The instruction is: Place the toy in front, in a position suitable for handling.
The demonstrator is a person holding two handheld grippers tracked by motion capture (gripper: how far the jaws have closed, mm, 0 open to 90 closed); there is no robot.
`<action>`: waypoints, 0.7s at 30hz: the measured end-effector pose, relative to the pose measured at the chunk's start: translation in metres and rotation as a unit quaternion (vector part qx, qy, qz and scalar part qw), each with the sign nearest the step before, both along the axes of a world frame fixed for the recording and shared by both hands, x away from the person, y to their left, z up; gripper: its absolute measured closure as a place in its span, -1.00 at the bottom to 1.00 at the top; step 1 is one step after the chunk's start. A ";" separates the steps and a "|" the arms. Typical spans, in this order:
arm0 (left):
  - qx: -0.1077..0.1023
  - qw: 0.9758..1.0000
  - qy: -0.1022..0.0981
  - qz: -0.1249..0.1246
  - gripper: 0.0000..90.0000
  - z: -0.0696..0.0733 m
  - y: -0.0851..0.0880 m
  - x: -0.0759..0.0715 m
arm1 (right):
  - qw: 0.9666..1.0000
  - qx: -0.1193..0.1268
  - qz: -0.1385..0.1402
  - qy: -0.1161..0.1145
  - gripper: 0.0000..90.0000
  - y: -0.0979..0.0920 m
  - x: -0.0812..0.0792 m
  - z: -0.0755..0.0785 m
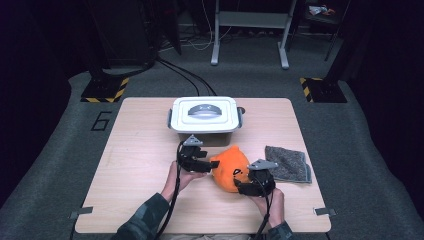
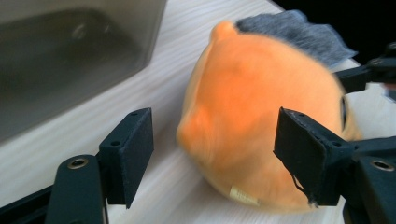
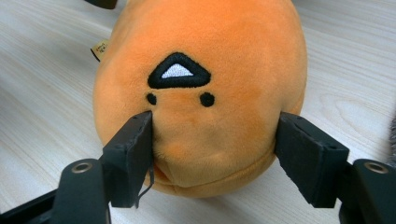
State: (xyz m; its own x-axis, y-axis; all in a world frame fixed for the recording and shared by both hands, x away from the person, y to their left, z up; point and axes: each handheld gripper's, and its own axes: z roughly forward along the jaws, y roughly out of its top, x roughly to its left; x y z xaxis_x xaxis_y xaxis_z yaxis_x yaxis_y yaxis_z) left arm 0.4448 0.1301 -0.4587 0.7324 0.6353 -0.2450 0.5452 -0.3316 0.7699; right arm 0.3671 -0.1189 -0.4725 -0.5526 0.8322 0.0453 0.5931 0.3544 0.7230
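The orange plush toy lies on the wooden table just in front of the lidded plastic box, a grey cloth beside it. The right gripper clasps the toy's face end, pads pressing both sides. The left gripper stands released, its jaws apart around the toy's back.

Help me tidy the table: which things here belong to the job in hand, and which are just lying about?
In the job:
- round orange plush toy with an embroidered face, between both grippers
- left hand-held gripper, jaws apart beside the toy
- right hand-held gripper, jaws on either side of the toy

Lying about:
- white lidded plastic box with grey handle
- grey folded cloth
- light wooden table
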 end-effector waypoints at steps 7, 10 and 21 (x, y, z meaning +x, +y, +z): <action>0.020 0.997 0.019 -0.069 -0.08 -0.011 -0.016 0.009 | 1.000 -0.007 0.011 0.000 -0.18 -0.003 0.001 -0.003; 0.029 0.996 0.020 -0.076 0.15 -0.015 -0.019 0.008 | 1.000 0.000 0.010 -0.001 0.05 -0.003 0.001 -0.007; 0.020 0.998 0.013 -0.061 0.64 -0.006 -0.015 -0.004 | 0.999 0.011 0.014 -0.043 0.53 -0.007 0.001 0.000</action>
State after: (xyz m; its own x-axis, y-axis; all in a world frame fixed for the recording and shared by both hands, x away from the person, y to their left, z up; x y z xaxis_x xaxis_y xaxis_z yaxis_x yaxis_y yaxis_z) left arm 0.4404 0.1154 -0.4651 0.7987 0.5512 -0.2414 0.5186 -0.4271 0.7407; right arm 0.3685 -0.1254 -0.4727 -0.5787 0.8154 0.0151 0.5184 0.3535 0.7786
